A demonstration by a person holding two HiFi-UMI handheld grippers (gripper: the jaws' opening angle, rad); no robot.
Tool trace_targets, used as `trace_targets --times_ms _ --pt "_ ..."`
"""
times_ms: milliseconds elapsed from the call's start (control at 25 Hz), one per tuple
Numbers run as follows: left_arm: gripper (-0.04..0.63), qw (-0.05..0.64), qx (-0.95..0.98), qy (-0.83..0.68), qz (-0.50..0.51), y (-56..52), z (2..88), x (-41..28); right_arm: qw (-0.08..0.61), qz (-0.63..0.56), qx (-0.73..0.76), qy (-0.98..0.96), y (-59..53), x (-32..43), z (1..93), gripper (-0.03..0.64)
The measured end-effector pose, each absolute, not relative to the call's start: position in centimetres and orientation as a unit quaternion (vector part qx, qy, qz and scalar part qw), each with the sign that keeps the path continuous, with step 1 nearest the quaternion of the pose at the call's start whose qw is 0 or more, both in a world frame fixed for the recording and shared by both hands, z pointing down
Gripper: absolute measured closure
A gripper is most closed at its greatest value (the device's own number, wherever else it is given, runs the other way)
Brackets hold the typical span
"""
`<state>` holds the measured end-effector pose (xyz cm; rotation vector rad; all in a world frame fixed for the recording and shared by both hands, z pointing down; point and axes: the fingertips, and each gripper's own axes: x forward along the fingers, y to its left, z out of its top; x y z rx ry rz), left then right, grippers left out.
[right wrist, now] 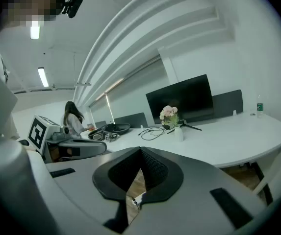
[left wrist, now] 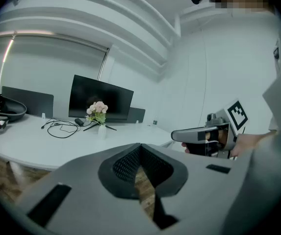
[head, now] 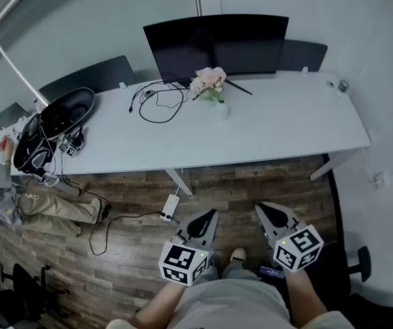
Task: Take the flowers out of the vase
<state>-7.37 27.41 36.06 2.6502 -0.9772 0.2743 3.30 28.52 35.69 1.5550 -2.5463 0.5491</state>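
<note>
A bunch of pink flowers [head: 208, 82] stands in a small white vase [head: 221, 110] on the white desk [head: 271, 125], in front of a dark monitor [head: 217, 45]. The flowers [left wrist: 97, 110] and vase [left wrist: 101, 130] appear small and far off in the left gripper view; the right gripper view shows the flowers [right wrist: 169, 115] and vase [right wrist: 180, 133] too. My left gripper [head: 210, 218] and right gripper [head: 266, 211] are held low above the wooden floor, well short of the desk. Both are shut with nothing between their jaws. Each gripper sees the other beside it: the right gripper [left wrist: 177, 135] and the left gripper [right wrist: 101, 147].
A black cable [head: 160, 101] lies coiled on the desk left of the vase. A black helmet-like device [head: 55, 118] sits at the desk's left end. A power strip [head: 169, 207] and cords lie on the floor. A person [right wrist: 74, 119] sits in the background at the left.
</note>
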Motion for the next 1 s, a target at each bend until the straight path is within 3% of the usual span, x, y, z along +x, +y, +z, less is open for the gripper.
trace_targets --times_ms 1000 --pt "0.592 0.146 0.915 -0.364 0.094 27.0 35.4 -5.6 0.031 0.173 0.501 -0.847 27.6 5.5 34.9 0.584"
